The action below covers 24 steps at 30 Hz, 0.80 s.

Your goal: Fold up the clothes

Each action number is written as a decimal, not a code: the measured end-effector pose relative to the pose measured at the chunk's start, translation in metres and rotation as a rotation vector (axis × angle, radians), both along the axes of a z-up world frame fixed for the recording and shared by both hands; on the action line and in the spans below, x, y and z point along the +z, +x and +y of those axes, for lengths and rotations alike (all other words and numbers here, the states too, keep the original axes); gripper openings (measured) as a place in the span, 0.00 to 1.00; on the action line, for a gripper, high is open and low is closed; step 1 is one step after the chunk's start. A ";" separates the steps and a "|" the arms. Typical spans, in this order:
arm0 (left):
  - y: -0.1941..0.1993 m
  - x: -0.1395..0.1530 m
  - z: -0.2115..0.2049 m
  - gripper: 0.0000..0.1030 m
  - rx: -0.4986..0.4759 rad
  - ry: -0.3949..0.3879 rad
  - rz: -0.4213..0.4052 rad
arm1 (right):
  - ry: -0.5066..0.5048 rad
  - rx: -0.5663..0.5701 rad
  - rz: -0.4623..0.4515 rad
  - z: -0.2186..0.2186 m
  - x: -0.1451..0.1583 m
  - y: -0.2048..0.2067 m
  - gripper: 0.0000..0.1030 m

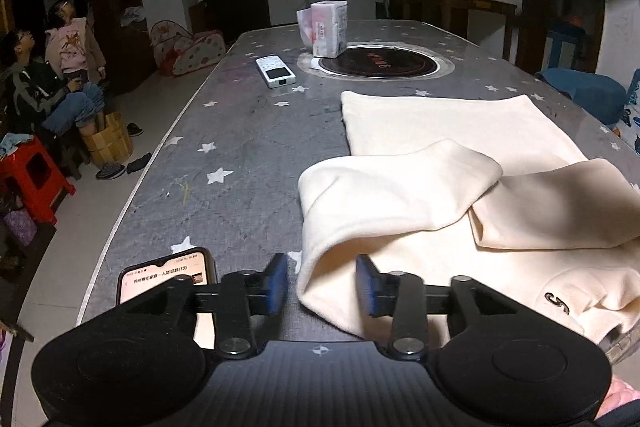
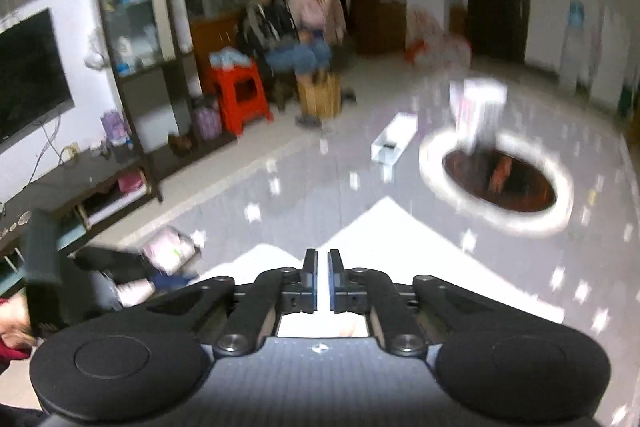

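The cream fleece sweatshirt [image 1: 460,195] lies half-folded on the grey star-patterned table [image 1: 240,163]; the left gripper [image 1: 322,283] is spread around its near fold; the right gripper [image 2: 322,283] is nearly pressed together, apparently empty; a shallow bite could let the fold slip loose.

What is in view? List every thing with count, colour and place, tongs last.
garment: one, cream, near right of table, sleeves folded in
table: one, grey with white stars
phone: one, screen lit, near left edge
remote: one, white, mid table
box: one, white, on burner's edge
burner: one, dark, round, set into table
stool: one, red, floor left
people: two, seated left
left tongs: open around garment's edge
right tongs: nearly closed, above garment
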<state>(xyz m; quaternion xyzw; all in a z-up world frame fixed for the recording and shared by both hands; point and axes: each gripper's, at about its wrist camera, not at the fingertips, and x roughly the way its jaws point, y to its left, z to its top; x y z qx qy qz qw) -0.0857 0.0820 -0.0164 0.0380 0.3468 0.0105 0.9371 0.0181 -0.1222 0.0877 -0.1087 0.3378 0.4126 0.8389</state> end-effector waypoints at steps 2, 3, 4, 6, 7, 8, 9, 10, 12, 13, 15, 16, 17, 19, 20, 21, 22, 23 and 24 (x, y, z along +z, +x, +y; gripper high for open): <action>-0.001 0.001 0.000 0.47 0.003 0.002 -0.001 | -0.013 -0.013 0.068 0.001 -0.025 0.010 0.05; -0.001 0.002 0.000 0.49 0.003 0.002 -0.002 | -0.015 -0.018 0.099 0.002 -0.034 0.014 0.06; -0.001 0.002 0.001 0.50 0.002 0.003 -0.002 | -0.015 -0.024 0.142 0.004 -0.047 0.020 0.11; -0.001 0.002 0.000 0.52 0.000 0.007 -0.002 | -0.024 -0.046 0.189 0.006 -0.067 0.027 0.18; -0.001 0.002 0.000 0.52 -0.003 0.007 -0.002 | -0.029 -0.057 0.200 0.007 -0.074 0.029 0.21; -0.001 0.001 0.000 0.53 -0.006 0.006 -0.001 | -0.033 -0.068 0.213 0.008 -0.081 0.031 0.21; -0.001 0.001 0.000 0.54 -0.009 0.007 0.000 | -0.031 -0.077 0.231 0.009 -0.087 0.033 0.21; -0.002 0.000 -0.001 0.54 -0.012 0.008 0.001 | -0.030 -0.085 0.247 0.010 -0.091 0.036 0.22; -0.001 -0.002 -0.002 0.55 -0.012 0.010 0.007 | -0.039 -0.096 0.257 0.013 -0.097 0.039 0.22; -0.001 -0.003 -0.002 0.55 -0.012 0.009 0.009 | -0.042 -0.099 0.262 0.013 -0.099 0.040 0.22; -0.001 -0.004 -0.003 0.55 -0.012 0.008 0.013 | -0.049 -0.107 0.271 0.014 -0.102 0.042 0.22; -0.002 -0.005 -0.003 0.56 -0.012 0.007 0.015 | -0.052 -0.110 0.275 0.015 -0.104 0.042 0.21; -0.002 -0.006 -0.003 0.56 -0.012 0.006 0.016 | -0.055 -0.112 0.275 0.016 -0.104 0.043 0.21; -0.003 -0.007 -0.003 0.56 -0.010 0.003 0.017 | -0.063 -0.104 0.257 0.019 -0.101 0.042 0.12; -0.003 -0.007 -0.003 0.56 -0.009 0.001 0.017 | -0.066 -0.102 0.249 0.021 -0.099 0.041 0.11; -0.003 -0.007 -0.003 0.56 -0.009 0.001 0.016 | -0.065 -0.102 0.241 0.022 -0.096 0.041 0.09; -0.003 -0.007 -0.003 0.56 -0.008 0.002 0.015 | -0.060 -0.103 0.233 0.023 -0.093 0.040 0.09; -0.004 -0.007 -0.003 0.56 -0.008 0.003 0.015 | -0.054 -0.105 0.227 0.023 -0.090 0.041 0.09; -0.004 -0.007 -0.003 0.56 -0.007 0.003 0.014 | -0.045 -0.106 0.220 0.023 -0.085 0.040 0.08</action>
